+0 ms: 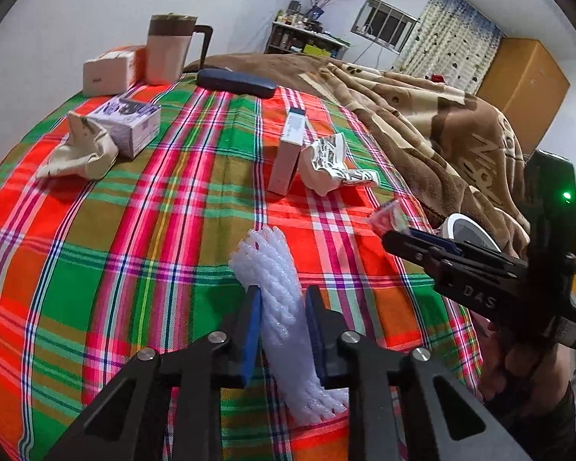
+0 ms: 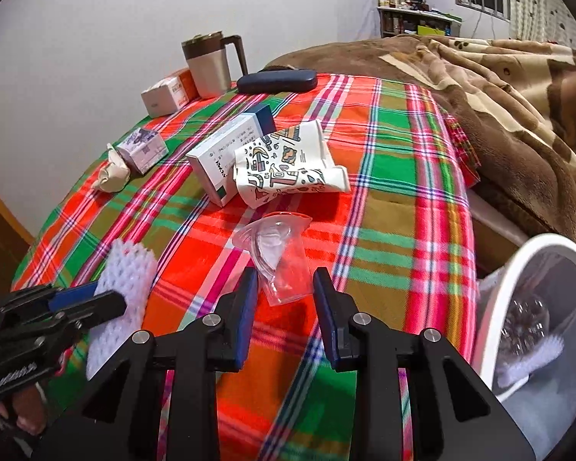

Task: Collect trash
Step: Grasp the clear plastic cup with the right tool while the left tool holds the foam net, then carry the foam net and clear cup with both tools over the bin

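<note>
A white foam fruit net [image 1: 278, 299] lies on the plaid cloth. My left gripper [image 1: 284, 299] has its blue pads on both sides of it and is closed on it; it also shows in the right wrist view [image 2: 124, 288]. My right gripper [image 2: 286, 284] is open just above a clear plastic bag [image 2: 278, 253], its fingers on either side of the bag's near end. A patterned crumpled wrapper [image 2: 288, 165] lies beyond, against a white and blue box [image 2: 226, 150]. A crumpled beige paper [image 1: 82, 150] lies at the far left.
A white bin [image 2: 518, 307] with trash inside stands off the table's right edge. A mug [image 1: 169, 50], an orange-white box [image 1: 109, 71], a purple box [image 1: 134, 125] and a dark case [image 1: 236, 82] sit at the back. A brown blanket [image 1: 441, 123] covers the bed to the right.
</note>
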Demonstrator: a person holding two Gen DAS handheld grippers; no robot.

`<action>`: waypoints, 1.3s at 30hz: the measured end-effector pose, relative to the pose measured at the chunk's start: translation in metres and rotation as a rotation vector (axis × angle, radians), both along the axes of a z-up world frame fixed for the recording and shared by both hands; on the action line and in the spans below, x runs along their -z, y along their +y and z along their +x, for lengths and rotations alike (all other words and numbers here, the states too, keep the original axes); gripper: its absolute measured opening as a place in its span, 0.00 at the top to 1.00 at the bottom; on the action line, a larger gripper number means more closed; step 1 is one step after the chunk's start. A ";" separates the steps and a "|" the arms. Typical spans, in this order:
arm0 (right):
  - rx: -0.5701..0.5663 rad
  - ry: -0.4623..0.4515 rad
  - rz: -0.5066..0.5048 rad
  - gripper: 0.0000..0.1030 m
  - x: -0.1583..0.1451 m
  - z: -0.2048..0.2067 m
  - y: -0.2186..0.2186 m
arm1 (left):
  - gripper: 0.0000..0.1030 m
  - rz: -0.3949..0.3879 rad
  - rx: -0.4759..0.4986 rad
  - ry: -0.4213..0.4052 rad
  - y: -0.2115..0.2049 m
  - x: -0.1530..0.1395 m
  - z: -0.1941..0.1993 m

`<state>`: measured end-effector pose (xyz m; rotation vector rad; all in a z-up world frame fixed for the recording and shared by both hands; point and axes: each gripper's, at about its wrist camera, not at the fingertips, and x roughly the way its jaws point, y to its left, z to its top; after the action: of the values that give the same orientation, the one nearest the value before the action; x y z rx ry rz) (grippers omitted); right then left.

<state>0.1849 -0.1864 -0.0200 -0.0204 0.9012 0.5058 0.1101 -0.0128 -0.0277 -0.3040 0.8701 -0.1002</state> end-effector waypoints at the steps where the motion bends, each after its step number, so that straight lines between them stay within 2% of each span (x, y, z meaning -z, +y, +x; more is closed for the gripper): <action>1: 0.006 0.000 0.004 0.70 -0.001 -0.002 -0.002 | 0.80 0.001 0.005 -0.004 -0.001 -0.001 0.000; 6: 0.041 -0.003 0.026 0.70 -0.005 -0.013 -0.018 | 0.84 0.007 0.030 -0.021 -0.005 -0.006 -0.001; 19: 0.114 -0.038 0.063 0.70 -0.018 -0.035 -0.046 | 0.84 0.055 0.075 -0.071 -0.026 -0.025 -0.006; 39: 0.231 -0.072 0.078 0.70 -0.027 -0.059 -0.095 | 0.84 0.094 0.192 -0.148 -0.084 -0.048 -0.002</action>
<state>0.1259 -0.2816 0.0072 0.1339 0.8006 0.3223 0.1083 -0.0963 0.0204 -0.1229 0.7534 -0.2568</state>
